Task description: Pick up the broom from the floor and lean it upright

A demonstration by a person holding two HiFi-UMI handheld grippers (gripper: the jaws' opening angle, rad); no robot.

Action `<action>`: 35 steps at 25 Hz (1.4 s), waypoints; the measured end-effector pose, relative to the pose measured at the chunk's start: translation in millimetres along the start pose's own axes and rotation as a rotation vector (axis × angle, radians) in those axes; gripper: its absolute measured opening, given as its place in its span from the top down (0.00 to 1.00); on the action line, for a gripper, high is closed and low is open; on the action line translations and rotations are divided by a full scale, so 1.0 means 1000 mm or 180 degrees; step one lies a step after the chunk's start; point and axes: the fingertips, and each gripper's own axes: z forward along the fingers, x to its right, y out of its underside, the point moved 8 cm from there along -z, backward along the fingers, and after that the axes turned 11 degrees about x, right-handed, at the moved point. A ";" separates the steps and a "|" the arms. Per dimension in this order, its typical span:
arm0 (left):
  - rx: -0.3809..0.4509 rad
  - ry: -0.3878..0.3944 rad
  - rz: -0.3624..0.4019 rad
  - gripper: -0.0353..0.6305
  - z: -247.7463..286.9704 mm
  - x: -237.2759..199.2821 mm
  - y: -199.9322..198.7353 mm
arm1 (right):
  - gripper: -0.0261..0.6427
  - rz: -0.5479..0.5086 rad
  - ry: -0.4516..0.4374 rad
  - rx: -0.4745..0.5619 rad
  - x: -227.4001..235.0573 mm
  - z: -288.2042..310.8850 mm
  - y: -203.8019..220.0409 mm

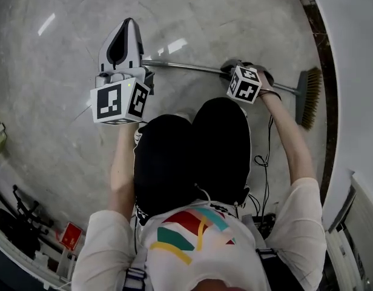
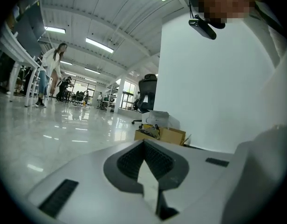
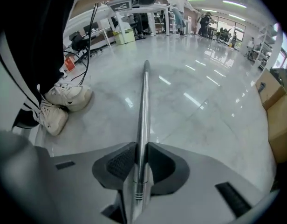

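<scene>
The right tool (image 3: 141, 146) clamps the silver-handled broom with brown bristles (image 3: 143, 101) lying on the glossy grey floor (image 1: 65, 41), the left tool (image 2: 144, 143) is closed and empty, so I think lifting comes next.

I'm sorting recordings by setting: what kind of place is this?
Probably a large open-plan office or workspace: a polished stone floor, long ceiling strip lights, desks and an office chair by a white wall.
</scene>
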 end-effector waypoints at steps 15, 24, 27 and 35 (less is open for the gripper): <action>0.0647 0.0655 0.0224 0.88 0.057 0.054 -0.153 | 0.83 0.1298 0.2059 0.1537 0.060 -0.250 -0.065; 0.0930 0.1867 -0.0153 0.88 0.102 0.186 -0.210 | 0.83 0.2211 0.4290 0.2360 -0.031 -0.436 -0.022; 0.0868 0.2279 -0.0170 0.88 0.095 0.233 -0.202 | 0.83 0.2609 0.5185 0.2480 -0.075 -0.474 0.012; 0.0466 0.2912 -0.0161 0.88 0.080 0.295 -0.150 | 0.83 0.3193 0.6754 0.2474 -0.156 -0.527 0.080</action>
